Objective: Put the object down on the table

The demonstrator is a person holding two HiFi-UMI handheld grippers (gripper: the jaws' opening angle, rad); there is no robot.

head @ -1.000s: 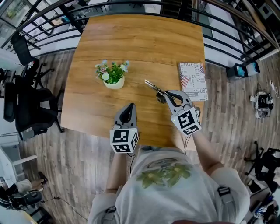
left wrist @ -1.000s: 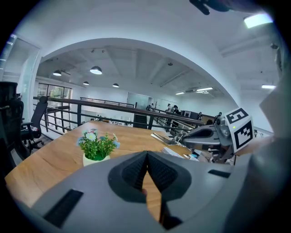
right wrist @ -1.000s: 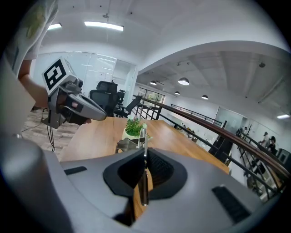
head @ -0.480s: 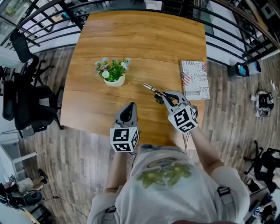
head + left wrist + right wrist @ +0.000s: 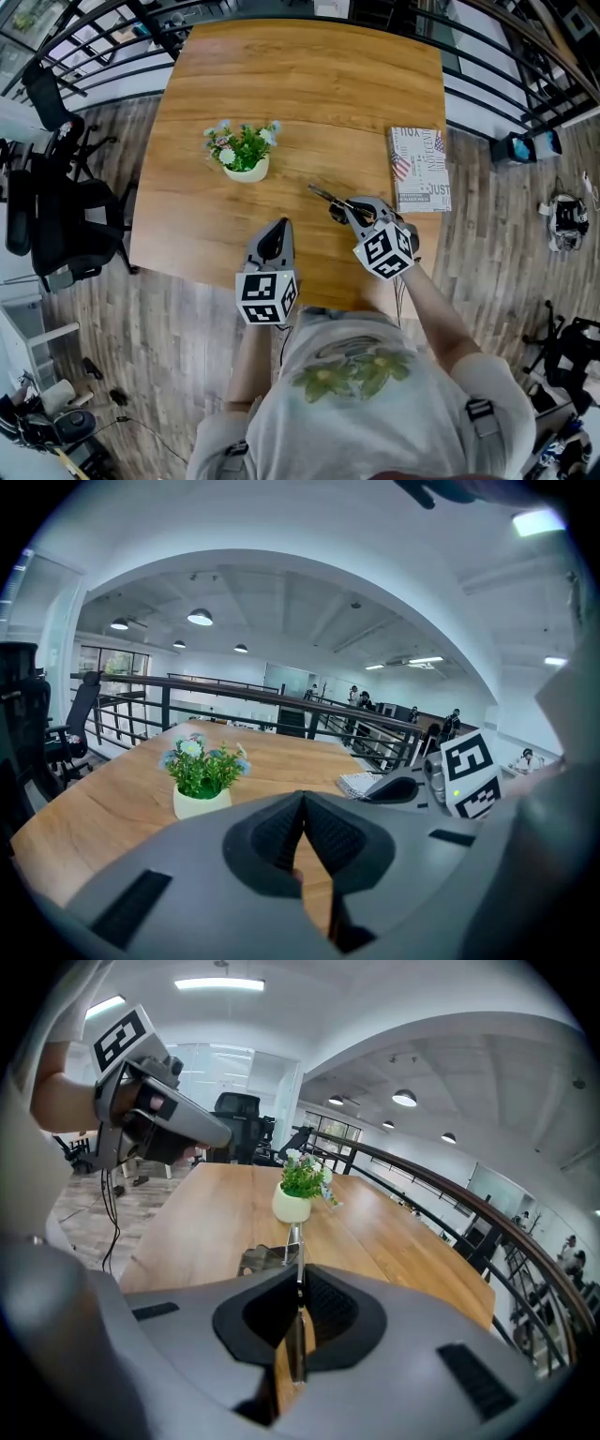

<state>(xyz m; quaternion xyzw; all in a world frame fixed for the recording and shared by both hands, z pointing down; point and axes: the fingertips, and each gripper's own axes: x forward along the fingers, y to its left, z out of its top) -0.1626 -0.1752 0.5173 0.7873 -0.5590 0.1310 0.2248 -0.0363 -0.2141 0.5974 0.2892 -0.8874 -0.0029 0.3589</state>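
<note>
right tongs (image 5: 345, 208), pinching slim silver metal tool (image 5: 324, 196), drop closer to brown wooden worktop (image 5: 300, 84), so release is probably next; left tongs (image 5: 276, 232) pressed together, empty.

The far half of the table (image 5: 300, 84) lies bare. A wide strip of open wood runs between the plant (image 5: 242, 155) on the left and the book (image 5: 420, 169) at the right edge. The metal tool (image 5: 322, 194) clamped in the right gripper (image 5: 345, 208) juts into that strip. A railing (image 5: 234, 688) closes off the far side.
</note>
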